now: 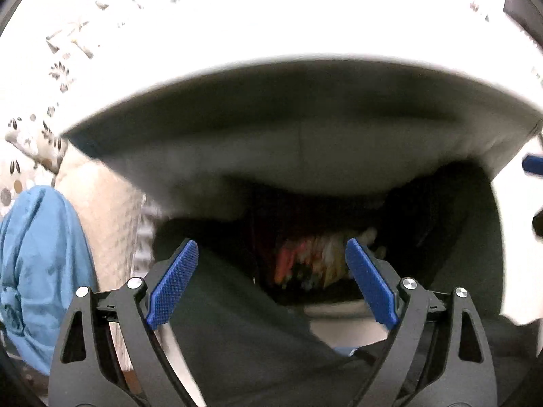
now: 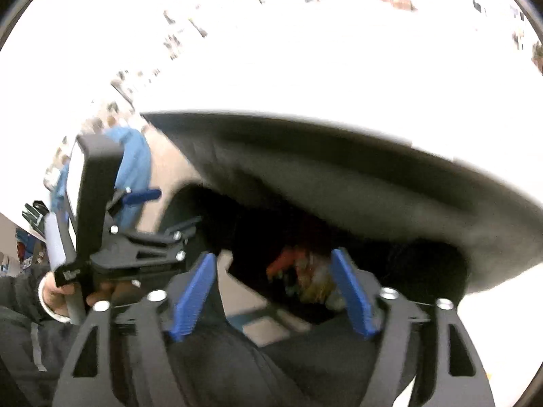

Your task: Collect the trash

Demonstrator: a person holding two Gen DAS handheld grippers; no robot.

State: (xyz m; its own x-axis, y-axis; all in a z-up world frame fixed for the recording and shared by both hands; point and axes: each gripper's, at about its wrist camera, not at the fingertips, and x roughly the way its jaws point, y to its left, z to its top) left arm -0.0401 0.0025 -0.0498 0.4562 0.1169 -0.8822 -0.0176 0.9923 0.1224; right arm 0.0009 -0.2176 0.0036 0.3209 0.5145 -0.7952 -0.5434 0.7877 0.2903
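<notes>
While both sets of jaws stand wide apart with nothing between them, the left gripper (image 1: 271,271) and right gripper (image 2: 273,288) hang over the dark bin bag (image 1: 237,322). Colourful trash (image 1: 305,261) lies deep inside. Beyond, the white lid (image 1: 288,108) overhangs; unheld, the slack bag mouth may fold shut.

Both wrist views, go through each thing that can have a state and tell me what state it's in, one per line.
Left gripper: open, nothing between its pads.
Right gripper: open, nothing between its pads.
Bag: mouth open, dark inside.
Trash: colourful wrappers lying in the bag's bottom, blurred.
Blue cloth: crumpled, lying left of the bag.
Hand: wrapped round the left gripper's handle.
</notes>
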